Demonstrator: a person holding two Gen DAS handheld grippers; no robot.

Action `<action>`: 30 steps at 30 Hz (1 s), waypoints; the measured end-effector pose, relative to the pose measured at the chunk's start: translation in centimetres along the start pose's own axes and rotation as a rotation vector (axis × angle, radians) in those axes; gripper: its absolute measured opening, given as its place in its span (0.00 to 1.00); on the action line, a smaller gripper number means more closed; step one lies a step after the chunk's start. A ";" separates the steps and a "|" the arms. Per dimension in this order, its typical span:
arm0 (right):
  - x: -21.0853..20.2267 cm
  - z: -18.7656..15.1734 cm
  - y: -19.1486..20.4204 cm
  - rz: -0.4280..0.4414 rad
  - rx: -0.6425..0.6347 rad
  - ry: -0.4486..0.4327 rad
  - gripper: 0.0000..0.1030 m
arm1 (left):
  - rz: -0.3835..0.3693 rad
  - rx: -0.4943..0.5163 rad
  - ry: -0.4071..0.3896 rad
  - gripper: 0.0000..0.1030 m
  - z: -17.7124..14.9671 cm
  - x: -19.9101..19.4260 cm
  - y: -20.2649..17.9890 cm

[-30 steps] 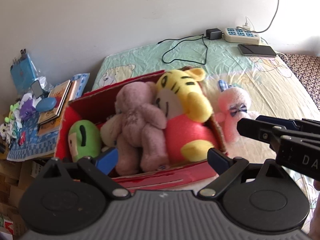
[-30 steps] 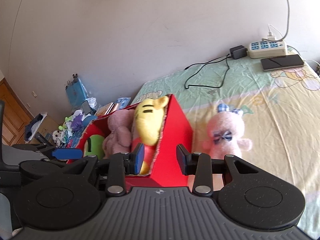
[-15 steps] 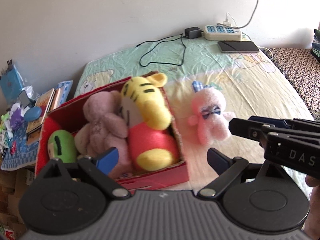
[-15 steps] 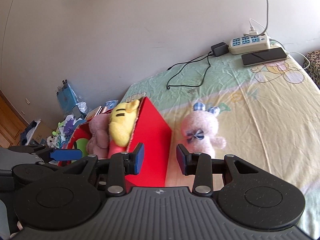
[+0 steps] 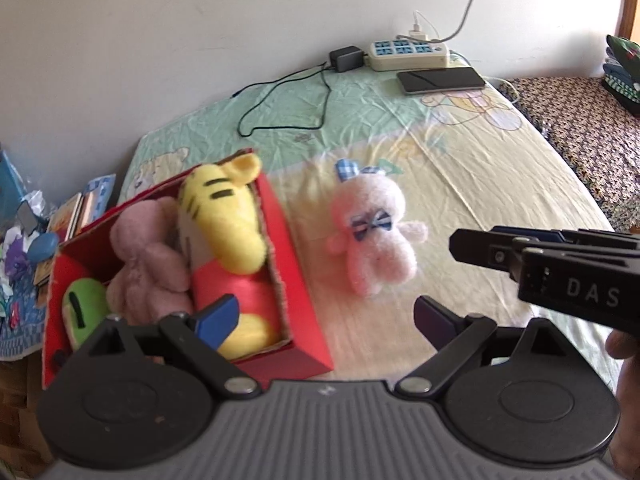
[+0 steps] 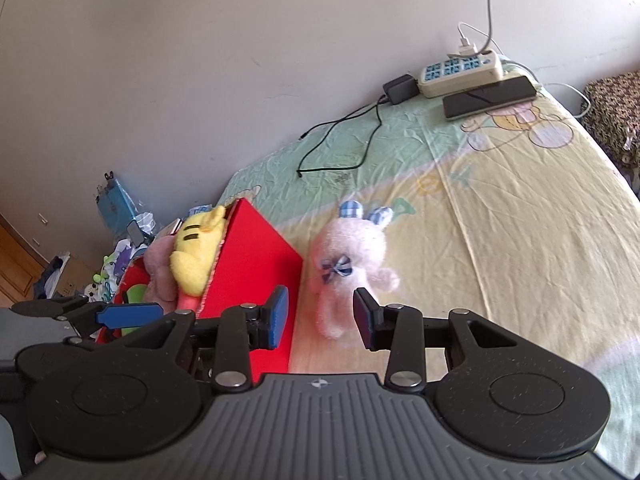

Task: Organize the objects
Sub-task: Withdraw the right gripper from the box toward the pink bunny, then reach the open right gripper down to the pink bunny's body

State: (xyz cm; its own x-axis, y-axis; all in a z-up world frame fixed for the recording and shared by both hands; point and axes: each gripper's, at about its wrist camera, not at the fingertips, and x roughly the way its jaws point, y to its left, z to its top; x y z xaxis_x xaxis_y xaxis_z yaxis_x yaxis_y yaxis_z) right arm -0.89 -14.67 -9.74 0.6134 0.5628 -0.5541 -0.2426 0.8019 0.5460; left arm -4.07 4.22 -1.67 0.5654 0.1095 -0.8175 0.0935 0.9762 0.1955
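Observation:
A pink plush bunny (image 5: pixel 372 240) with a blue checked bow lies on the bed sheet, just right of a red box (image 5: pixel 304 320). The box holds a yellow tiger plush (image 5: pixel 224 216), a mauve bear (image 5: pixel 148 260) and a green plush (image 5: pixel 84 308). My left gripper (image 5: pixel 326 316) is wide open and holds nothing; it hangs in front of the bunny, over the box's right corner. My right gripper (image 6: pixel 322 316) has its jaws a little apart. The bunny's (image 6: pixel 348 256) legs sit just beyond the gap, and the pads do not press on them. This gripper also reaches in from the right (image 5: pixel 480 244).
A power strip (image 5: pixel 408 54), a black charger with its cable (image 5: pixel 344 58) and a phone (image 5: pixel 440 80) lie by the wall at the head of the bed. Books and clutter (image 5: pixel 32 248) pile up left of the bed. A patterned blanket (image 5: pixel 580 120) lies at the right.
Both grippers have moved to the right, away from the box and towards the pink bunny, which now sits nearer the middle of both views. Neither gripper's jaw gap has changed.

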 end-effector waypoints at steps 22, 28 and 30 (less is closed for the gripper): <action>6.4 1.7 -7.0 0.099 0.166 0.204 0.41 | -0.188 0.123 0.014 0.90 -1.6 6.9 -5.8; 9.7 2.0 -7.2 0.143 0.167 0.289 0.42 | -0.218 0.130 0.043 0.91 -2.0 8.3 -5.8; 10.7 2.1 -7.0 0.154 0.153 0.309 0.42 | -0.223 0.123 0.052 0.91 -1.9 8.8 -5.6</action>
State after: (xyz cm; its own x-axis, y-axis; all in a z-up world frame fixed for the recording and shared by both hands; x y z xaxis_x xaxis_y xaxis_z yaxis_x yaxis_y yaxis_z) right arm 8.97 -14.71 -18.17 0.3173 0.7270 -0.6089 -0.1846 0.6771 0.7123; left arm -1.16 0.11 -11.00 0.4771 -0.0935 -0.8739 0.3116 0.9477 0.0687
